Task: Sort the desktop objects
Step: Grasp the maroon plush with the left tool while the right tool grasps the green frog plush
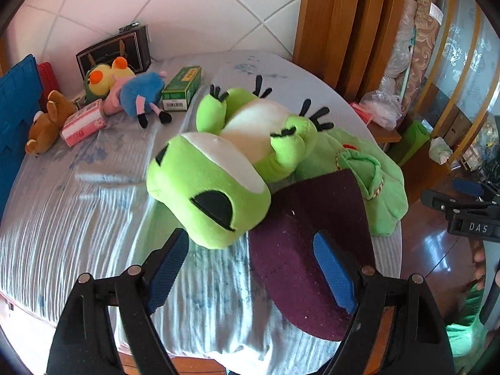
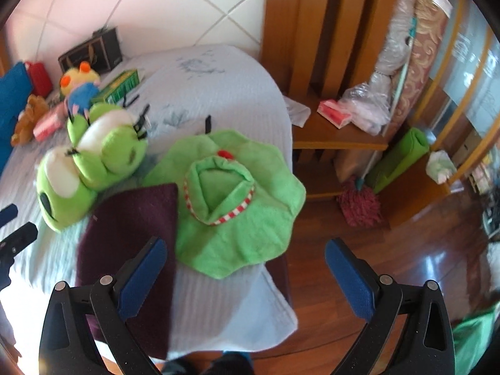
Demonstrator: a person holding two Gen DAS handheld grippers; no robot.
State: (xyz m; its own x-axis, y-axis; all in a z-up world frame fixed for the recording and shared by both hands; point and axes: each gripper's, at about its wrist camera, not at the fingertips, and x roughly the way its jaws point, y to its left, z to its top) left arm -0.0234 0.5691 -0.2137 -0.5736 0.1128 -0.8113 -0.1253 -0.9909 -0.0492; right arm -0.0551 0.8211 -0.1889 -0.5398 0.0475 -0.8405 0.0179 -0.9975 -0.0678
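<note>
Both my grippers pitched down, nothing between the pads. Left gripper [image 1: 253, 270] jaws spread wide. Right gripper [image 2: 247, 276] jaws also wide apart, off to the left's right.

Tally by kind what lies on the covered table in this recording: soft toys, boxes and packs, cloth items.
Soft toys: 4 (green frog, brown bear, yellow chick, pig in blue)
Boxes and packs: 3 (green box, pink pack, dark box)
Cloth items: 2 (maroon cloth, green hat)
Total: 9
</note>
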